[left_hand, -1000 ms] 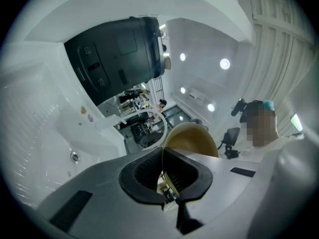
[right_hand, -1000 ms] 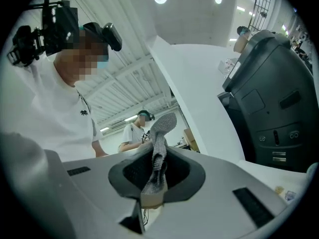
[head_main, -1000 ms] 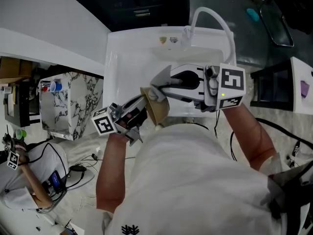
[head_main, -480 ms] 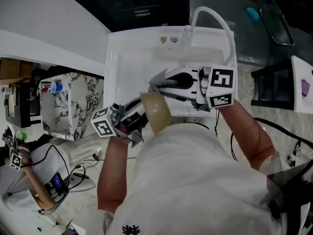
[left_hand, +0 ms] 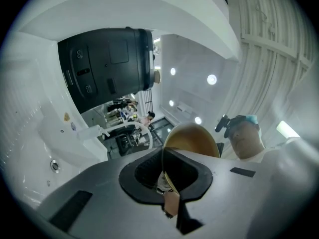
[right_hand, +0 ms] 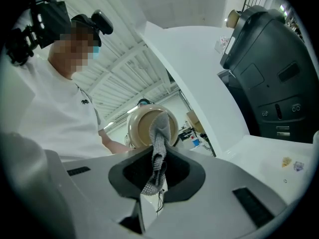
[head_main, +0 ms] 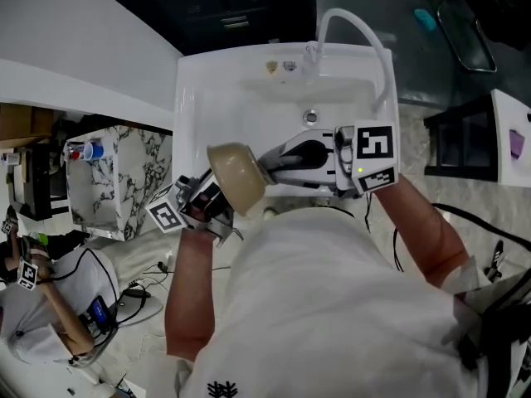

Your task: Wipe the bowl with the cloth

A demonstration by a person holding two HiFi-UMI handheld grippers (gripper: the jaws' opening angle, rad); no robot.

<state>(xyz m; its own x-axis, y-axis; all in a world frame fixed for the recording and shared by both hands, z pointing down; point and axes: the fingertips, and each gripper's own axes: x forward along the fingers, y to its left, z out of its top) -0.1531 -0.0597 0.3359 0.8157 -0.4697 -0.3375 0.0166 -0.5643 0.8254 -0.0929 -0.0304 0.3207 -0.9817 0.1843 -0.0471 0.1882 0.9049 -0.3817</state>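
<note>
The left gripper [left_hand: 168, 187], its jaws pinched on the rim of the tan bowl [head_main: 236, 177], holds the bowl in the air over the near edge of a white sink [head_main: 241, 106], with its mouth turned toward 3 o'clock. From that side the right gripper [head_main: 274, 160] clamps a grey cloth [right_hand: 159, 143], whose free end points at 12 o'clock from the jaws and reaches the bowl's hollow. A faucet [head_main: 348, 23] arches over the basin's far rim.

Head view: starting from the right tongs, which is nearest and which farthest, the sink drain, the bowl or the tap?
From the right tongs:
1. The bowl, right at their tips, on the left.
2. The drain, beyond them in the sink.
3. The tap, farthest, at the sink's back edge.
</note>
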